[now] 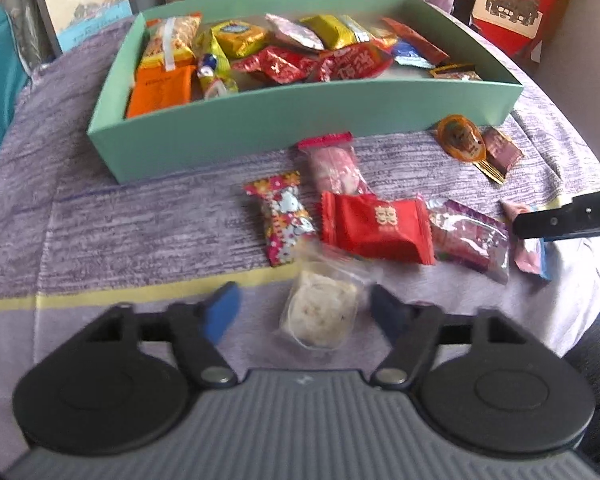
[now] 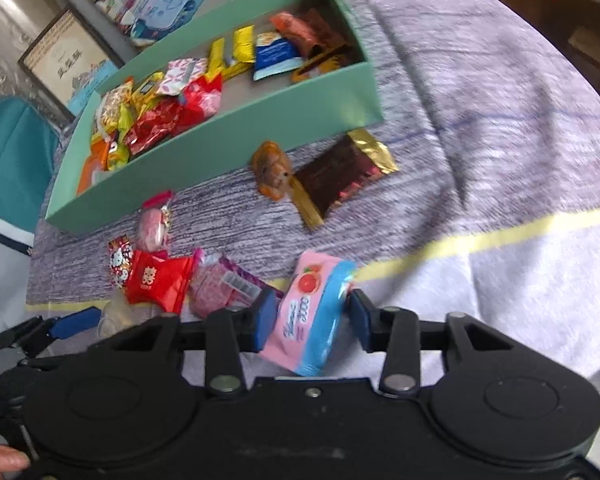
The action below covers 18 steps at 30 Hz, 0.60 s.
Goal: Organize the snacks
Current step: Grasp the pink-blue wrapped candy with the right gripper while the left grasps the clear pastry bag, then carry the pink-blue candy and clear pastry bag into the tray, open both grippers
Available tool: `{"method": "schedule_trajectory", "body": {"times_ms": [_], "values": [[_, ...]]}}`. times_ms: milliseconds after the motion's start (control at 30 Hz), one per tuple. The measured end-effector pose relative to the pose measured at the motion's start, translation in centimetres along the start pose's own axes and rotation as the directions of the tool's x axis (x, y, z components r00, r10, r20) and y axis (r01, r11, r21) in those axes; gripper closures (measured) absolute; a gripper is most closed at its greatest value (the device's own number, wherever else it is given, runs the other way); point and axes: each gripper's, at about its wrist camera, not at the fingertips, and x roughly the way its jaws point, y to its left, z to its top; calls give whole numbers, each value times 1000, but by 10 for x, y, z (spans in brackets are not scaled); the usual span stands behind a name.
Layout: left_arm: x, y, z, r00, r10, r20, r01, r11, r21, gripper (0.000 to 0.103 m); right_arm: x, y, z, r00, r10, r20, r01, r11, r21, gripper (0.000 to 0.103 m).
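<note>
A clear packet with a pale round cake [image 1: 320,314] lies on the purple cloth between the blue pads of my left gripper [image 1: 302,312]. The jaws stand apart, with a gap on the left side. My right gripper [image 2: 312,322] is shut on a pink and blue packet [image 2: 312,300], both pads against its sides. Beyond them stands the mint green box [image 1: 300,120], holding several wrapped snacks. In the left wrist view, a black finger of the right gripper [image 1: 564,220] enters from the right edge.
Loose on the cloth lie a red packet [image 1: 376,228], a Hello Kitty sweet [image 1: 284,216], a pink roll [image 1: 336,164], a purple packet [image 1: 468,236], an orange jelly [image 1: 460,142] and a brown chocolate bar [image 2: 340,172]. Gift boxes [image 1: 88,4] stand behind the green box.
</note>
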Motion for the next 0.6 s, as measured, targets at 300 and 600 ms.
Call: {"method": "schedule_trajectory", "body": {"times_ms": [300, 600], "values": [[-4, 21, 0, 998, -52, 20, 53, 996, -70, 47, 8, 38, -2, 998, -57, 18, 59, 985, -165, 66], [-7, 16, -8, 998, -46, 41, 47, 999, -24, 61, 9, 44, -10, 996, -75, 53, 84, 976, -199, 73]]}}
